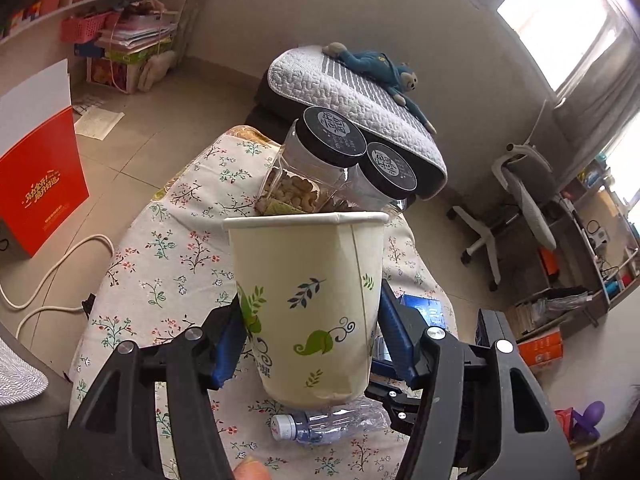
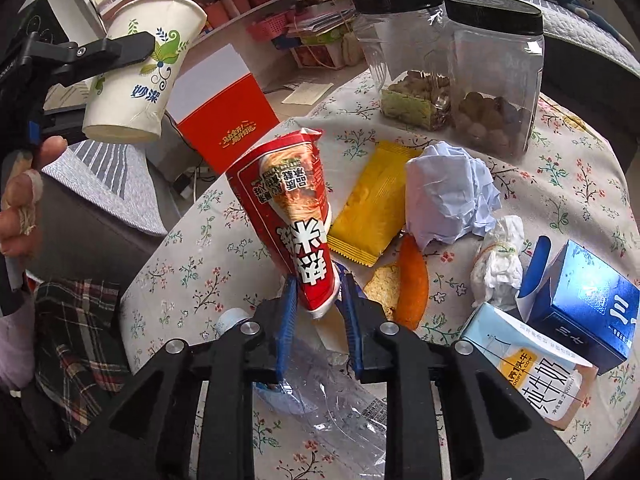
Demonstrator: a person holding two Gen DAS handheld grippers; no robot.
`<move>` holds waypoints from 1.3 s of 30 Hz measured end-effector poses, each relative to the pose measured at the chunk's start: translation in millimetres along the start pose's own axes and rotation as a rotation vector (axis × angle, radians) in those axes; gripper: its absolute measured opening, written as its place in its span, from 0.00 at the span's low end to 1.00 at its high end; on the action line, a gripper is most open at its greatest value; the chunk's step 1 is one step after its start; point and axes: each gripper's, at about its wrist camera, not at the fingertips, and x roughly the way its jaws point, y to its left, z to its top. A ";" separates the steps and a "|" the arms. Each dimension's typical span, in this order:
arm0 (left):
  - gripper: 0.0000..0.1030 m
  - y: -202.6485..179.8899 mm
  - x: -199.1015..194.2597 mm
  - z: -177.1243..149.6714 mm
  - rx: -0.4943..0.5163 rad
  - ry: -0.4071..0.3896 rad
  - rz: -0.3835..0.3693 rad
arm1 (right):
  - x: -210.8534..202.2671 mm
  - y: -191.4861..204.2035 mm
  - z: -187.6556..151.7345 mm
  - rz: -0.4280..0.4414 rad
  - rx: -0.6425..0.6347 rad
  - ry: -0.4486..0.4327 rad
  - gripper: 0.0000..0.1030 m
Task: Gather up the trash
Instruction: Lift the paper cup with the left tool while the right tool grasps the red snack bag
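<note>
At far left of the right gripper (image 2: 318,304), lifted clear of the table (image 2: 180,264), the left gripper (image 1: 312,336) clamps a paper cup (image 2: 140,68), mouth up and tilted. Centre: the right gripper's blue pads pinch the lower end of a red noodle wrapper (image 2: 288,216), whose long axis rises up and leftward toward the cup. Beyond and rightward lie the yellow sachet (image 2: 368,212), crumpled paper (image 2: 448,196) and milk carton (image 2: 532,364), nearest the right hand.
</note>
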 end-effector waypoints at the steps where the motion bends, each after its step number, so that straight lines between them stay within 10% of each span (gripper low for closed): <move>1: 0.58 -0.2 -0.9 -0.1 0.001 -0.001 -0.004 | -0.6 0.4 1.9 -0.007 0.003 -0.013 0.59; 2: 0.58 0.0 -2.0 -0.3 0.002 -0.001 -0.005 | -2.5 0.3 4.3 -0.013 0.016 -0.034 0.74; 8: 0.59 14.5 -12.3 5.5 -0.036 -0.021 -0.013 | -9.6 29.1 19.9 -0.042 -0.116 -0.085 0.86; 12: 0.59 20.6 -14.9 9.1 -0.061 -0.031 -0.026 | 2.4 68.6 11.1 -0.081 -0.285 -0.034 0.87; 23: 0.59 24.0 -23.5 8.6 -0.058 -0.050 -0.050 | -12.2 81.2 -19.6 -0.060 -0.137 -0.061 0.87; 30: 0.59 21.2 -33.2 9.3 -0.047 -0.068 -0.076 | 15.3 143.8 -29.1 -0.377 -0.617 -0.069 0.87; 39: 0.60 36.7 -41.1 11.8 -0.086 -0.084 -0.083 | 87.1 173.4 -34.3 -0.565 -1.036 0.081 0.85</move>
